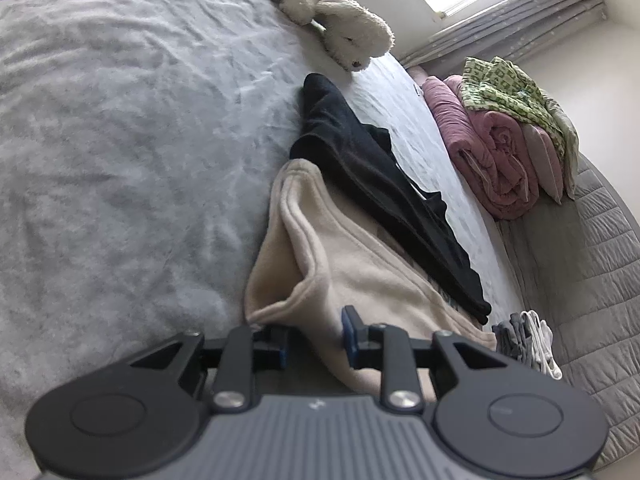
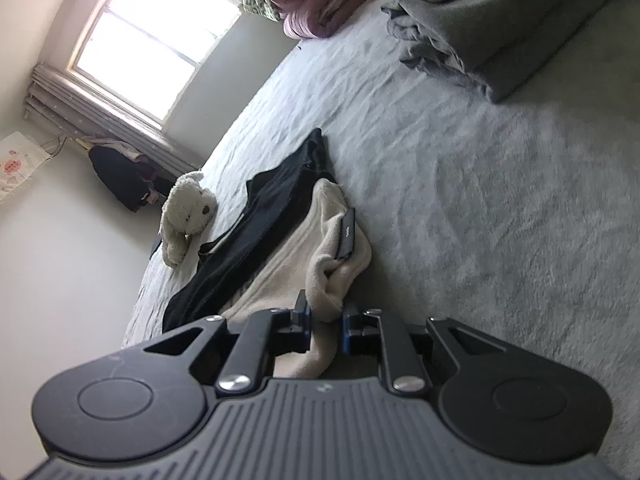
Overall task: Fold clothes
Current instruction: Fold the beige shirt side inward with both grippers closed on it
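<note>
- On the grey bed (image 1: 120, 140), a cream fleece top (image 1: 352, 264) lies with a black garment (image 1: 372, 172) along its far side, and the two touch.
- The left gripper (image 1: 314, 340) has a fold of the cream fleece top between its two fingers. The cloth fills the gap and the pads press on it, so it is pinching the top.
- The right gripper (image 2: 326, 320) pinches another bunched-up part of the cream fleece top (image 2: 288, 264) the same way, with soft cloth squeezed between its pads.
- A small dark label (image 2: 347, 238) shows on the fleece just past the right gripper.
- The black garment (image 2: 256, 220) stretches long and thin toward the far side of the bed.
- A white plush bunny (image 1: 336, 16) lies past the black garment, near the bed's far edge.
- A rolled pink quilt (image 1: 492, 148) sits at the bed's edge by the window (image 2: 156, 40), with a green and white checked cloth (image 1: 508, 88) on top of it.
- A pile of folded grey and white clothes (image 2: 480, 32) sits on the bed, well apart from the fleece.
- A few small grey and white items (image 1: 528, 340) lie at the edge of the bed, near the end of the black garment.
</note>
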{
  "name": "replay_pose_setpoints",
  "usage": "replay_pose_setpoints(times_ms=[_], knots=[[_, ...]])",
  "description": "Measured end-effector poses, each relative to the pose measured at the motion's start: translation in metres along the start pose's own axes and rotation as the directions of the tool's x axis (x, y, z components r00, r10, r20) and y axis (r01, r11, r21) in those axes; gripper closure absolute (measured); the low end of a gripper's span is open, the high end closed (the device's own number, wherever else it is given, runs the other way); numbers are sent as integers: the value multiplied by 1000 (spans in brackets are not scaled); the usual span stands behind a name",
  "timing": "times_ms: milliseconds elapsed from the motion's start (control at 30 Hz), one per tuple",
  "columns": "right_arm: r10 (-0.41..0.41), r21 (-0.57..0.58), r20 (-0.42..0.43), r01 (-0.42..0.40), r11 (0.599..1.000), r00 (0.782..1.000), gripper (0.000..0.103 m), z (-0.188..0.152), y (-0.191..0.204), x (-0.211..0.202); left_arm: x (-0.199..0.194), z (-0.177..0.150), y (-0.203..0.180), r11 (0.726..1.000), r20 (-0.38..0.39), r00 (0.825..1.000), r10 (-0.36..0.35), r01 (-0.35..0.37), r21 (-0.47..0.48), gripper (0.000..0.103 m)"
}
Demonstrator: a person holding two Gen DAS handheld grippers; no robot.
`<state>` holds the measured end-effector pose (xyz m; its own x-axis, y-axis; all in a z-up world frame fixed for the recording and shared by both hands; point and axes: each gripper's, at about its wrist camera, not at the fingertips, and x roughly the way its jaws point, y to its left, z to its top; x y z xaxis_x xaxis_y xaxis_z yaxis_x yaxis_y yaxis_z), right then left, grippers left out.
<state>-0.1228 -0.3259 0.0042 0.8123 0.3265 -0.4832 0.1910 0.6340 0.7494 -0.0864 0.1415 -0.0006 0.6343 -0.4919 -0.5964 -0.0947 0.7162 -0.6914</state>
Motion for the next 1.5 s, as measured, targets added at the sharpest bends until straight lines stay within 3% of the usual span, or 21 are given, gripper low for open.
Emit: replay_pose_setpoints(times_ms=[167,300,667,1133,1333,1500], knots=[[-8,22,-15,8,1000,1000,81,0,-3,3,1,-2,-7,999,18,1000,24,-24,31,79],[-6,4,-12,6,1000,1000,85,0,-1,3,-1,-2,-11,997,23,999,41,-43,58,91],[19,-49,47,-17,999,999,92,5,12,-22,-25,0,-16,999,43,998,44,-45,16,98],[23,-31,66,-21,999,998,93,-5,12,-68,-67,-27,-24,999,25,1000,10,-10,-32,98],[-39,-51,17,40,998,999,92,-4,13,-52,-53,-32,-29,994,23,994,108,-108,-4,98],[-6,-83,23,8,997,1000,91,-3,17,-56,-61,-30,-32,996,62,994,90,-90,0,98]])
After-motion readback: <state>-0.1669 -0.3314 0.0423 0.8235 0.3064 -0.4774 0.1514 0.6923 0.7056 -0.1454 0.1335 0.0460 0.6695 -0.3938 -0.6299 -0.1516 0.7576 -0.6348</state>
